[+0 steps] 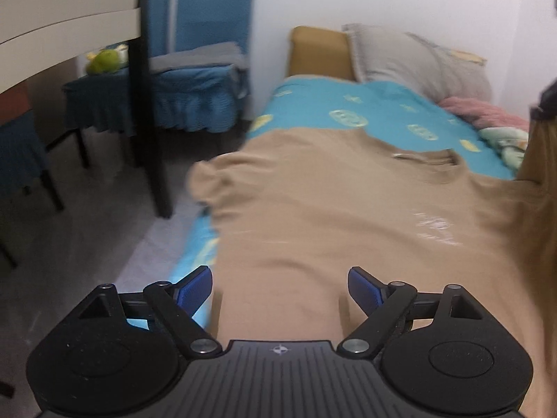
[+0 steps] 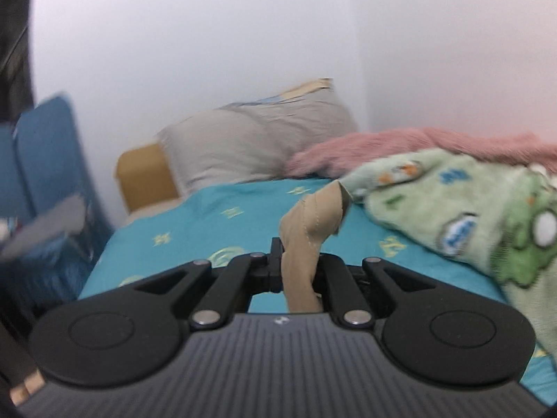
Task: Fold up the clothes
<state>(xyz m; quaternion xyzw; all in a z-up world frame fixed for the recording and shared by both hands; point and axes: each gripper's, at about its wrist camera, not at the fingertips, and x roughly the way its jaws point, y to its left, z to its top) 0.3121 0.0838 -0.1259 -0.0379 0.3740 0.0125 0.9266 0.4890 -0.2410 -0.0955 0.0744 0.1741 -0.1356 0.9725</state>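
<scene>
The bed point(image 1: 313, 104), covered by a teal patterned sheet, is the largest thing here. At the head of the bed a grey pillow point(image 1: 410, 59) leans on the white wall, with a mustard-yellow cushion point(image 1: 316, 52) just beside it. Along the bed's wall side lie a pink blanket point(image 2: 417, 146) and, nearer the foot, a green printed blanket point(image 2: 452, 209) that crowds that edge. Off the bed's open side stand a blue-covered chair point(image 1: 198, 80) and the black leg of a white table point(image 1: 146, 104); grey floor lies between them and the mattress edge, leaving free room on that side.

The tan T-shirt point(image 1: 330, 209) lies spread over the middle and foot of the bed, collar toward the pillow, one sleeve hanging past the bed's open edge. On the bed's wall side the shirt rises off the sheet toward the top of the left wrist view.

The left gripper point(image 1: 280, 289) hovers above the shirt's lower hem at the foot of the bed, its blue pads point(image 1: 195, 291) spread wide, holding nothing. The right gripper point(image 2: 296, 271) is pressed together on a bunched fold of the tan T-shirt point(image 2: 313, 223), which sticks up past its fingers above the sheet, just beside the green blanket.
</scene>
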